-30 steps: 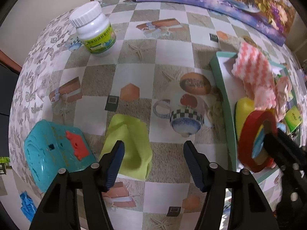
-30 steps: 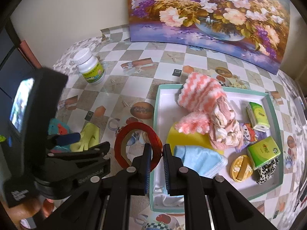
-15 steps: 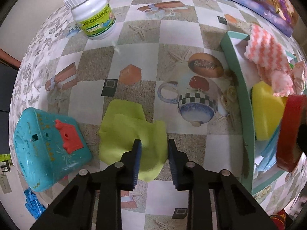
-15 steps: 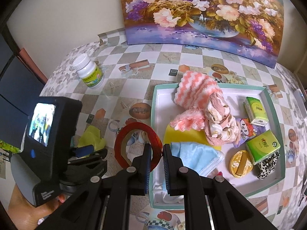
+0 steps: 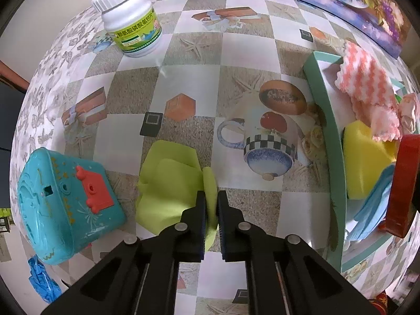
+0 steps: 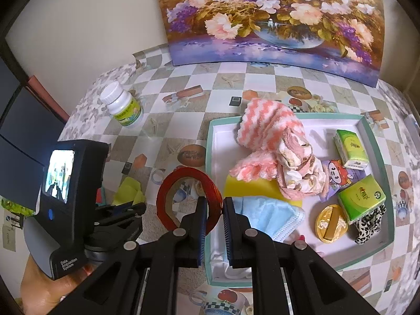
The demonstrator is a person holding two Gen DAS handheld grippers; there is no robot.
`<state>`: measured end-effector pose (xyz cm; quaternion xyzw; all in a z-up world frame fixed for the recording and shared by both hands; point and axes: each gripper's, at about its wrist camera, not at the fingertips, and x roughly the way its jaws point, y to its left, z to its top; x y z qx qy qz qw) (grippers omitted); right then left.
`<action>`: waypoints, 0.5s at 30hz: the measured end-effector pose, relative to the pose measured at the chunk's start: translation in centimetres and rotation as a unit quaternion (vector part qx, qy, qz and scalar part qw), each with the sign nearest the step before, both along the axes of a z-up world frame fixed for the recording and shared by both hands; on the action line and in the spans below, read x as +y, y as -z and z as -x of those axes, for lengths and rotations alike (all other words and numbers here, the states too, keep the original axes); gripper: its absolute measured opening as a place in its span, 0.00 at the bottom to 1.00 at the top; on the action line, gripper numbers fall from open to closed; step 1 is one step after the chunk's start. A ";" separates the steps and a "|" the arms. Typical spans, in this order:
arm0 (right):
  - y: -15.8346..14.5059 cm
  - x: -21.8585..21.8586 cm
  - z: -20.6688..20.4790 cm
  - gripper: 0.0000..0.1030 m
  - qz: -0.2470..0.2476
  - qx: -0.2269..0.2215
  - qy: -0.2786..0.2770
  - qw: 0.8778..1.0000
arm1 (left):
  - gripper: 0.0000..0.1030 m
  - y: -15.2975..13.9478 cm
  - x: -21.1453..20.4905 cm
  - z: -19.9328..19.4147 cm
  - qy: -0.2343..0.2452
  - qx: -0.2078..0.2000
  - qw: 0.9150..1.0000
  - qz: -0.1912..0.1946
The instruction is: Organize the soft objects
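A lime green cloth (image 5: 168, 183) lies on the checked tablecloth, left of the teal-rimmed tray (image 5: 328, 120). My left gripper (image 5: 210, 197) points straight down at it. Its jaws are closing on a raised fold of the cloth, which is pinched between the pads. My right gripper (image 6: 212, 204) is shut on a red tape roll (image 6: 189, 172), held upright just left of the tray's rim (image 6: 209, 144). In the tray lie a pink-and-white striped cloth (image 6: 267, 128), a yellow sponge (image 6: 252, 186) and a blue face mask (image 6: 267, 215).
A white pill bottle (image 5: 131, 21) stands at the far left. A teal toy box (image 5: 65, 204) sits close to the cloth's left side. Green tissue packs (image 6: 362, 199) and a gold tin (image 6: 330, 223) fill the tray's right part. A flower painting (image 6: 275, 18) leans against the wall.
The left gripper's jaws went from wide open above the green cloth to pinched on a fold of it. The right gripper kept its hold on the red tape roll.
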<state>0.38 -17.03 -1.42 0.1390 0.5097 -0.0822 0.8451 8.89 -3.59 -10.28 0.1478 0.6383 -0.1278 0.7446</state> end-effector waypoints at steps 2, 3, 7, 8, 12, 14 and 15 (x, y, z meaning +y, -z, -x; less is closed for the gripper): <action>0.0 -0.3 0.1 0.13 -0.004 -0.001 0.002 1.000 | 0.08 -0.4 -0.1 0.0 -0.003 -0.001 1.000 0.000; 0.0 -0.4 0.1 0.13 -0.005 -0.001 0.003 1.000 | 0.07 -0.6 0.0 -0.1 -0.004 -0.002 1.000 0.001; -0.4 -1.1 0.4 0.13 -0.009 -0.006 0.004 1.000 | 0.07 -2.0 0.1 -0.4 -0.015 -0.016 1.000 0.015; -0.5 -1.2 0.4 0.13 -0.008 -0.008 0.005 1.000 | 0.07 -2.3 0.0 -0.5 -0.017 -0.018 1.000 0.018; -1.0 -2.2 0.7 0.13 -0.016 -0.017 0.016 1.000 | 0.07 -4.1 -0.1 -0.7 -0.021 -0.033 0.999 0.036; -1.3 -2.6 0.8 0.13 -0.018 -0.022 0.020 0.999 | 0.07 -5.1 -0.1 -0.8 -0.024 -0.045 0.998 0.046; -1.5 -2.8 0.9 0.13 -0.018 -0.024 0.021 0.999 | 0.06 -5.5 -0.2 -0.7 -0.025 -0.051 0.997 0.051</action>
